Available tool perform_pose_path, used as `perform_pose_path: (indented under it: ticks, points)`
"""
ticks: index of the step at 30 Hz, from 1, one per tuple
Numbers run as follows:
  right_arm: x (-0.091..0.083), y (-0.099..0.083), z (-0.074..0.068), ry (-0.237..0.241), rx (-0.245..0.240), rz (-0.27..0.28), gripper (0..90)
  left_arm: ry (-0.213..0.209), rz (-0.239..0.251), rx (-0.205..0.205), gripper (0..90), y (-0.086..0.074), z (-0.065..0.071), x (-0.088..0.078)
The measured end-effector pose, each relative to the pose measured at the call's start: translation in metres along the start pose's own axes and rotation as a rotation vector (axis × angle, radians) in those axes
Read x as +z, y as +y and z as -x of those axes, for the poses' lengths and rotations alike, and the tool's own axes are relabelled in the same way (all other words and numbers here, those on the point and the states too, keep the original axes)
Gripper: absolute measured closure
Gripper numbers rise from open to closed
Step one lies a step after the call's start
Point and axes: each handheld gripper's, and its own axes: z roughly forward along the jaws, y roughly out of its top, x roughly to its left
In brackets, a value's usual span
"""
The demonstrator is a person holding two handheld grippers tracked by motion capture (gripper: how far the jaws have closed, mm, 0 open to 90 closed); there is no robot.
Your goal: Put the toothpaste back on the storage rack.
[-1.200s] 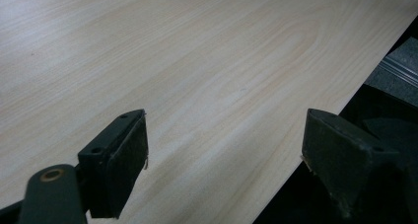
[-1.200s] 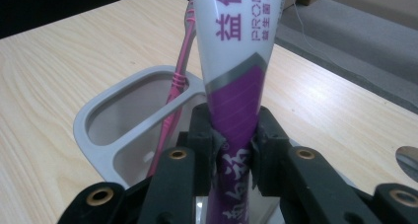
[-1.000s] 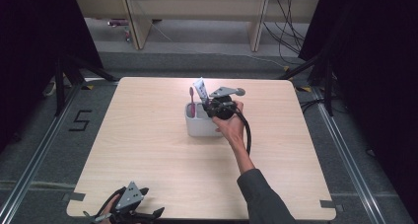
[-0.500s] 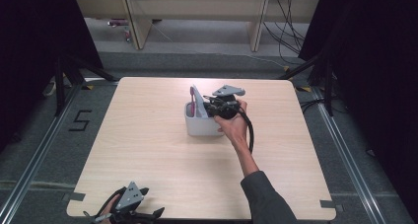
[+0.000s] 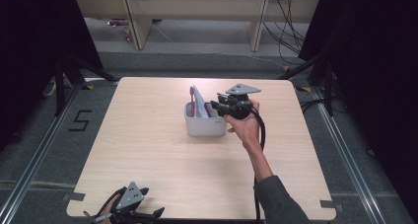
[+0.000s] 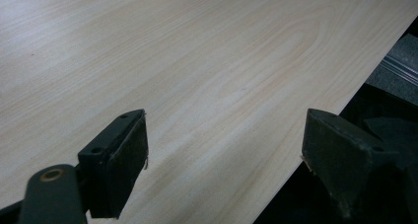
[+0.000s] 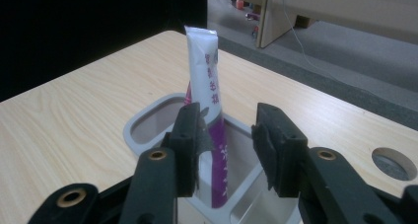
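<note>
While the right gripper point(image 5: 217, 107) hovers just above the right end of the holder point(image 5: 205, 124), its jaws stand apart with nothing clamped; they have just been opening. Seen from the right gripper view, the tube point(image 7: 207, 86) rises between and beyond the two jaws, and the left one is close beside it, though I cannot tell whether they touch. That white tube, purple lower down with purple print, stands nearly upright in a compartment of the grey-white holder, its flat crimped end on top. From the high view a thin pink item point(image 5: 192, 99), too small to tell, stands in the holder beside the tube. Near the middle of the pale wooden table point(image 5: 148, 160) sits the holder, slightly toward the far side. At the near left corner of the table lies the left gripper point(image 5: 129, 208), its jaws wide apart over bare wood at the table's edge, holding nothing.
</note>
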Motion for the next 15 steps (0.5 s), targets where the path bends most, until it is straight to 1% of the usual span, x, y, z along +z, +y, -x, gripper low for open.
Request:
perform_pose_path:
  ticks: [1,2,3,4,5,6,7,8,9,11,12,13,14,15]
  points:
    - [-0.002,0.0,0.0,0.002,-0.002,-0.002,61.6,0.001,0.006,-0.007,17.2,0.0,0.0,0.0]
    - [-0.004,0.0,0.002,0.003,-0.015,0.004,61.2,0.001,0.007,-0.007,17.2,0.0,0.0,0.0]
    - [-0.006,0.0,0.001,0.008,0.004,0.007,60.5,0.003,0.002,0.0,17.2,0.0,0.0,0.0]
    - [-0.008,0.0,0.002,0.007,0.002,0.009,59.9,0.003,0.003,-0.001,17.2,0.0,0.0,0.0]
    - [-0.01,-0.001,0.002,0.005,0.014,0.01,58.9,0.003,0.003,-0.001,17.2,0.0,0.0,0.0]
    - [-0.012,-0.001,0.004,0.005,-0.006,0.008,58.2,0.003,0.004,-0.001,17.2,0.0,-0.001,0.0]
    - [-0.016,-0.001,0.003,0.007,0.004,0.003,57.3,-0.004,0.013,-0.006,17.2,0.0,-0.001,0.001]
    - [-0.016,-0.001,0.003,0.007,0.004,0.003,57.3,-0.004,0.013,-0.006,17.2,0.0,-0.001,0.001]
    - [-0.02,-0.002,0.003,0.015,0.024,0.008,55.9,-0.003,0.015,-0.007,17.2,-0.001,-0.001,0.001]
    - [-0.023,-0.003,0.002,0.01,0.033,0.002,55.5,-0.003,0.015,-0.007,17.2,-0.001,-0.001,0.001]
    - [-0.026,-0.004,0.003,0.012,0.023,0.011,54.3,-0.002,0.015,-0.007,17.2,-0.001,-0.001,0.001]
    - [-0.026,-0.004,0.003,0.012,0.023,0.011,54.3,-0.003,0.015,-0.007,17.2,-0.001,-0.001,0.001]
    - [-0.03,-0.005,0.004,0.005,0.012,0.009,53.8,-0.002,0.015,-0.007,17.2,-0.001,-0.001,0.001]
    - [-0.035,-0.006,0.002,0.012,0.03,0.015,52.9,0.01,-0.003,0.01,17.2,-0.001,-0.003,0.0]
